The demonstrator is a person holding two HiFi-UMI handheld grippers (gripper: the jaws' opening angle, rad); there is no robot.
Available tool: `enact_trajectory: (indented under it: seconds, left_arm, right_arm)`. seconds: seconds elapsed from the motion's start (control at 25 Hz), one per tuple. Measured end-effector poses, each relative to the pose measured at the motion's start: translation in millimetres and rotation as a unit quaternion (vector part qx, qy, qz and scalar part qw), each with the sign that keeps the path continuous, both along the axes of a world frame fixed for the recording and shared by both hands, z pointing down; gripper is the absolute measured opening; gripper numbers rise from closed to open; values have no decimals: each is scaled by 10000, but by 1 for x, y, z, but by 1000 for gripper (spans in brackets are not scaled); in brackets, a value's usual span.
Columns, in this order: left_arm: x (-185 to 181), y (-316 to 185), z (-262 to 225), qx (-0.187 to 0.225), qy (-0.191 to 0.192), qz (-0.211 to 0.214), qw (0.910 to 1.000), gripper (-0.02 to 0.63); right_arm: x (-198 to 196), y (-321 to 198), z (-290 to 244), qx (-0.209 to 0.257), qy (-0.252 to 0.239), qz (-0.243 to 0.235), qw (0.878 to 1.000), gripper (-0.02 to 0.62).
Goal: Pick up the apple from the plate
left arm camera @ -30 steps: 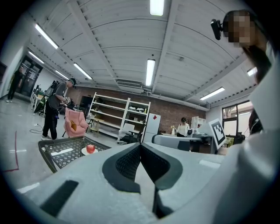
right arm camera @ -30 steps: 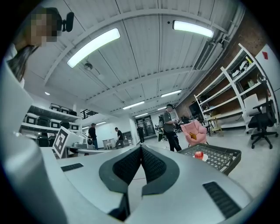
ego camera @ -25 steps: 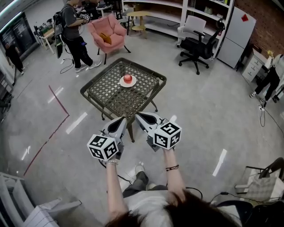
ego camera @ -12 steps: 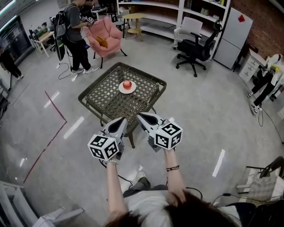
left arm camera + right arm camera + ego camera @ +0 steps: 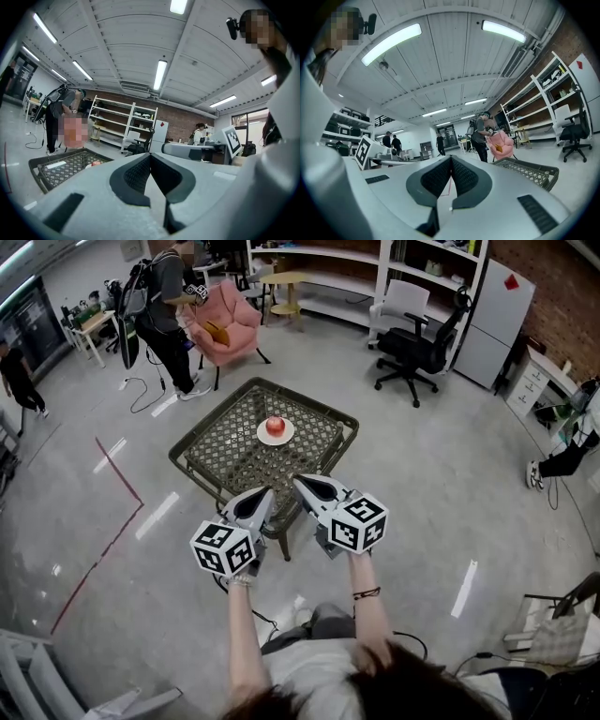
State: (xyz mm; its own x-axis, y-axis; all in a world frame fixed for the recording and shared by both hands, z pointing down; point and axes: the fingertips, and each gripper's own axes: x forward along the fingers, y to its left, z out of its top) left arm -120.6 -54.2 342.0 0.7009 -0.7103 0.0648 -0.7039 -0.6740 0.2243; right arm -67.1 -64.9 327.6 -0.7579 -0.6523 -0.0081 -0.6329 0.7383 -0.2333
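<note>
A red apple (image 5: 275, 425) sits on a small white plate (image 5: 262, 437) near the middle of a dark woven-top table (image 5: 225, 457). Both grippers are held level, short of the table's near edge and well apart from the apple. My left gripper (image 5: 265, 493) is shut with nothing in it, and its pads meet at the tip (image 5: 150, 157). My right gripper (image 5: 298, 481) is also shut and empty (image 5: 451, 159). In the left gripper view the apple (image 5: 95, 163) shows small on the table (image 5: 61, 168), ahead to the left.
A pink armchair (image 5: 225, 317) and a standing person (image 5: 169, 306) are behind the table. A black office chair (image 5: 417, 348) and shelving (image 5: 328, 277) stand at the back right. A red floor line (image 5: 112, 521) runs at the left.
Both grippers have moved forward together toward the table, which now lies nearer below them. Their jaws have stayed shut. The person by the pink armchair has shifted.
</note>
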Motion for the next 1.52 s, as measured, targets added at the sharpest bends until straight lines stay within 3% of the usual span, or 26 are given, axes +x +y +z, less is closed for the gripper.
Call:
enact_trajectory:
  seconds: [0.52,1.52]
  left_arm:
    - [-4,-29,4,-26,140,-51,9999,11]
    - [-1,-161,29,-335,178,-558,9977,11]
  right_arm:
    - [-2,-32,8,-156,97,59,9998,9]
    - [9,-177,30,-474,133,-329,9982,9]
